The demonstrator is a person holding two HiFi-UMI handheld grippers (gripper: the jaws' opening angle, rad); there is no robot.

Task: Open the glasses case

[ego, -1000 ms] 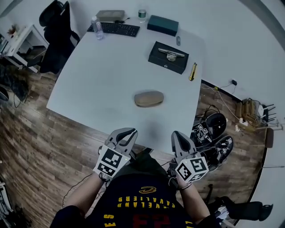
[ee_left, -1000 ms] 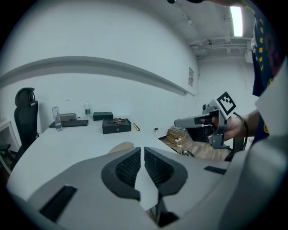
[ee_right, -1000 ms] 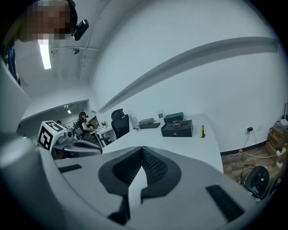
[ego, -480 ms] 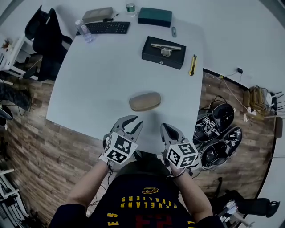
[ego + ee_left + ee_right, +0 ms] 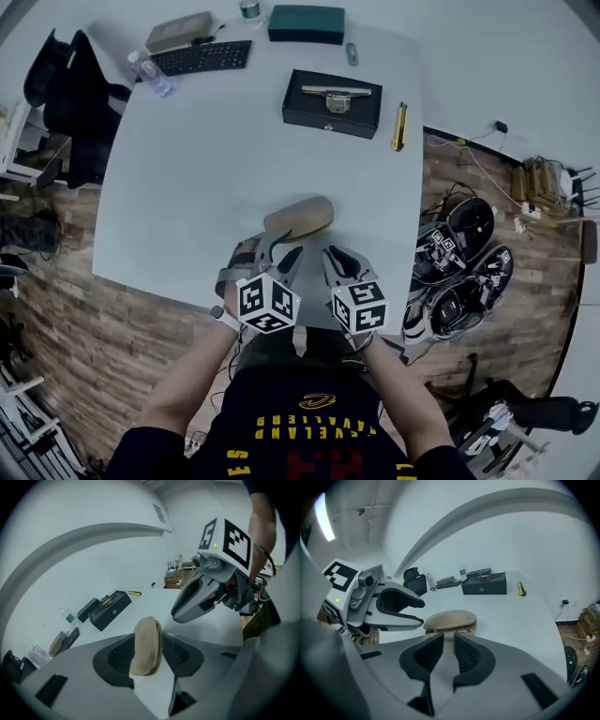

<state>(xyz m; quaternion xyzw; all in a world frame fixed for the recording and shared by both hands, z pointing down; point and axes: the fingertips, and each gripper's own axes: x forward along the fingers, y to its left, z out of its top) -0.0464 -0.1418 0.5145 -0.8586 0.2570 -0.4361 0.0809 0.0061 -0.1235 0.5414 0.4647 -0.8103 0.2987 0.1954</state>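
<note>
Centrally, the glasses case [image 5: 298,217] lies on the white worktop [image 5: 187,178], near its front edge. It is a tan, matte, rounded oblong, shaped like a flattened pebble, with a dark seam along its long side.

The left gripper [image 5: 270,249] is grey moulded plastic and carries a black-and-white marker cube. It meets the near side of the case. Its fingers [image 5: 117,657], faced with dark ribbed pads, are spreading; the case stands between them, and no firm squeeze shows.

The right gripper [image 5: 334,262], just beside the left, points at the same case. Its fingers [image 5: 425,654] are also parting, leaving a narrow slot between the ribbed pads. Nothing is in that slot, and the case sits just beyond the tips.

Farther back on the worktop rests a flat black box [image 5: 333,103] with a bright metal fitting on its lid, and a slim yellow knife [image 5: 400,127] lies just beside it. A teal box [image 5: 306,23], a dark keyboard [image 5: 201,57] and a clear bottle [image 5: 150,73] line the far edge. Wooden planks form the floor [image 5: 84,319].
</note>
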